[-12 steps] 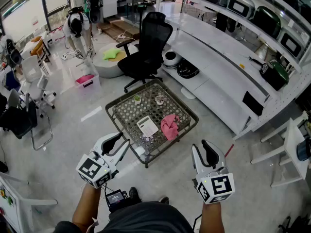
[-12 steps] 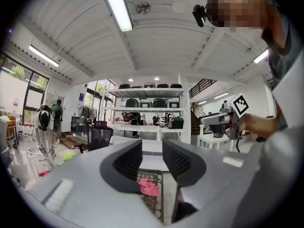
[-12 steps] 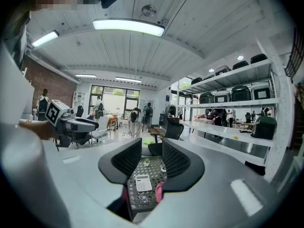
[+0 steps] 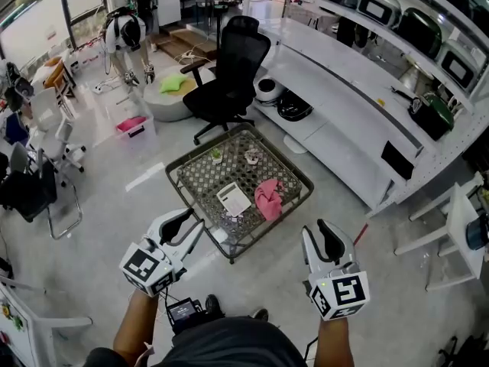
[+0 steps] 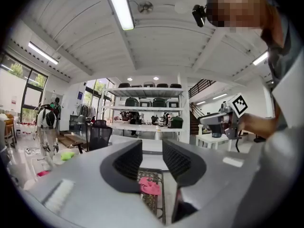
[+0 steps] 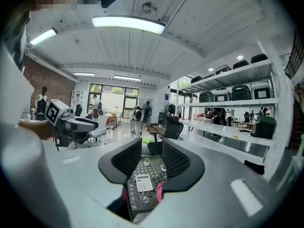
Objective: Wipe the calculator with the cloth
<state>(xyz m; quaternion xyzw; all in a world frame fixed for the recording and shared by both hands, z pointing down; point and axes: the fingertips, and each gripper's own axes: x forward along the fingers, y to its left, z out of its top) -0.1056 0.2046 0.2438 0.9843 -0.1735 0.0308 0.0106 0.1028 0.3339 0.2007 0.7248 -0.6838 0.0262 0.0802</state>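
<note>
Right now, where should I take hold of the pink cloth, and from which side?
Probably pinch the raised folds of the pink cloth from above with the right gripper; it lies crumpled on the table, right of the calculator, nearer that gripper.

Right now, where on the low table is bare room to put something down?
On the table, bare lattice lies left of the calculator and beyond the pink cloth. Crowded: calculator beside cloth, two pots farther back.
</note>
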